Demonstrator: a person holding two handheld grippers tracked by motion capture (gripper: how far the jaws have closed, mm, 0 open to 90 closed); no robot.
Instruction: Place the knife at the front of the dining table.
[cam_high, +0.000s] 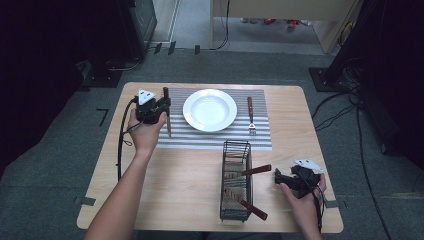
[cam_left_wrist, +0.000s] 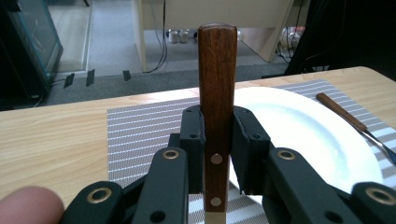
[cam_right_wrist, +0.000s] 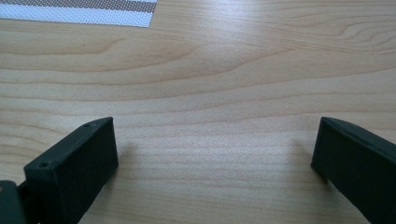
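My left gripper: clamped on the wooden handle of a knife; in the left gripper view both pads press the handle from each side.
Knife: over the left part of the striped placemat, just beside the left rim of the white plate; its handle points away from me, the blade end toward me.
My right gripper: jaws wide apart, nothing between them; it is low over the bare wooden table, near the right front corner.
Fork: lies on the placemat at the right of the plate.
Wire basket: stands on the table in front of the placemat, two wooden handles stick out toward my right gripper.
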